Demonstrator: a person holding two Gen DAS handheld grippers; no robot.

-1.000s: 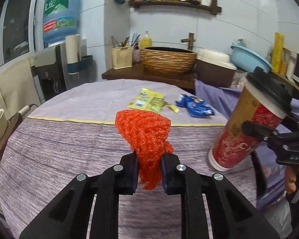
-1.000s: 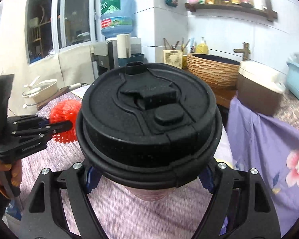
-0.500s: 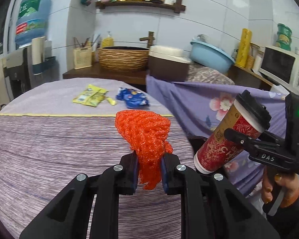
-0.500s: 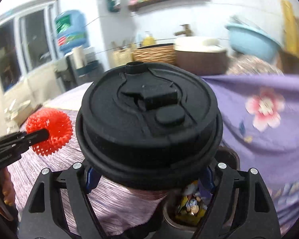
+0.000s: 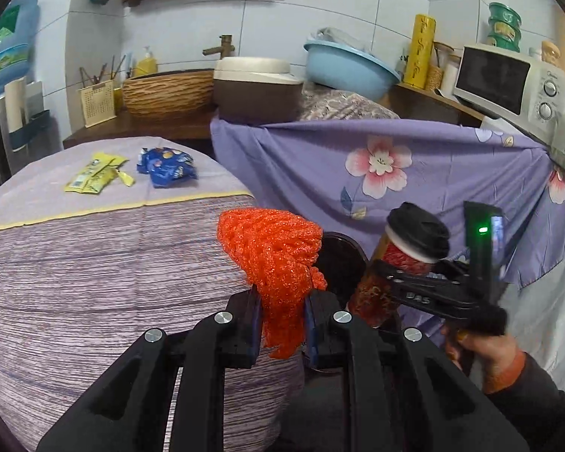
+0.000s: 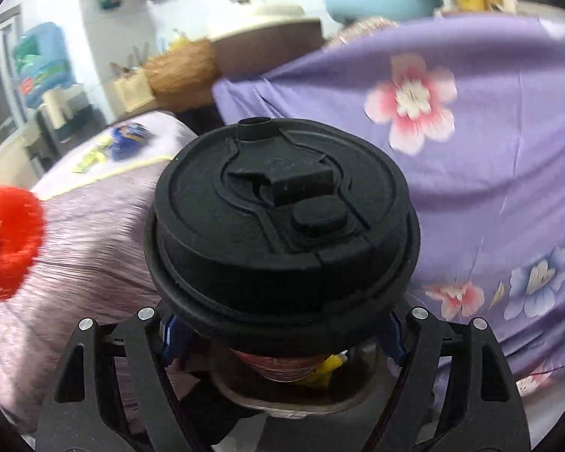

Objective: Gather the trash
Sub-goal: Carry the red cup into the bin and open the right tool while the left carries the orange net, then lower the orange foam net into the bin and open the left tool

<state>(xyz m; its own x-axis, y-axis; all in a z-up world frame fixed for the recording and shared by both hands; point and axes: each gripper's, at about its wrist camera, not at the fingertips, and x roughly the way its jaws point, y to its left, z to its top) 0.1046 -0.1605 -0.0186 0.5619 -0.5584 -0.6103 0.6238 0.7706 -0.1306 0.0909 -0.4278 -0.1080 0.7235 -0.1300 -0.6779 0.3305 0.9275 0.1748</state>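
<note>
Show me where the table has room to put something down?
The striped tablecloth is bare from the yellow line down to the near edge. Past that line lie the yellow wrapper and blue wrapper. By the bin, both tongs crowd together.

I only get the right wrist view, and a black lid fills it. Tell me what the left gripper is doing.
Observer: The left gripper is shut on the orange foam mesh net, which bunches up above its fingers.
Operator: Describe the cup under this lid.
Observer: The right gripper clamps the red printed paper cup around its body; the cup is tilted, with its lid end higher.
Operator: Place the bin for me.
Observer: The dark round bin sits just past the edge of the purple-clothed round table, between the net and the cup.
</note>
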